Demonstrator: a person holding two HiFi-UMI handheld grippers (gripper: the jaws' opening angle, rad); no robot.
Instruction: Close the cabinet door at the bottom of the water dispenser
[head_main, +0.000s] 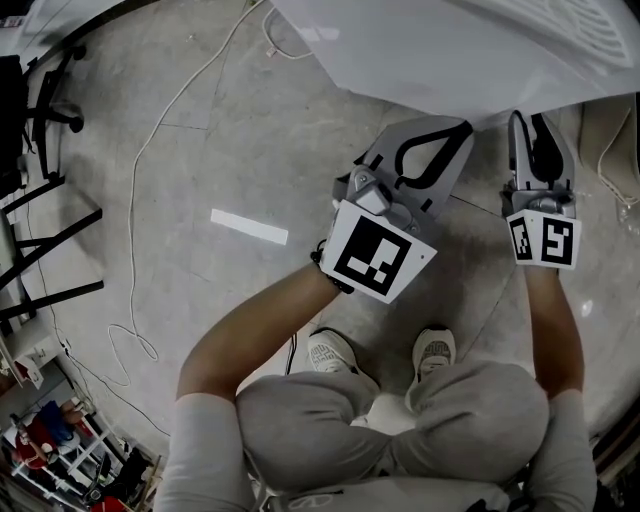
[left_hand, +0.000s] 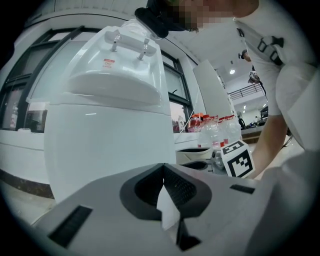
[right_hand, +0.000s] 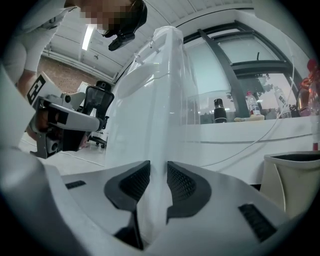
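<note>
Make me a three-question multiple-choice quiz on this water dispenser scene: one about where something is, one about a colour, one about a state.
1. In the head view, where does the white floor strip lie?
A) to the left of the left gripper
B) between the two grippers
C) to the right of both grippers

2. What colour is the water dispenser?
A) black
B) white
C) red

3. How do the left gripper's jaws stand?
A) wide apart
B) clamped on a cable
C) together

Answers:
1 A, the strip lies out to that gripper's left.
2 B, its body is white in every view.
3 C, the left gripper view shows the jaw tips meeting.
</note>
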